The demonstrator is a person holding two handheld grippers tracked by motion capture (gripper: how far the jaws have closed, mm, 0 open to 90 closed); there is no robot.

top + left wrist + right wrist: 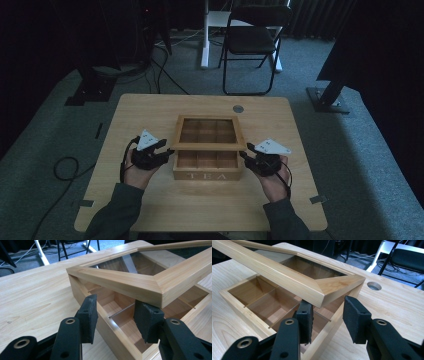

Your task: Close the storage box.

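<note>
Midway across the desk sits the tea box, its glass lid half raised. Each open claw straddles a side wall under a front lid corner: left claw, right claw, equally near.

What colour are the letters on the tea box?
White letters on the light wooden tea box, best in the high view.
</note>
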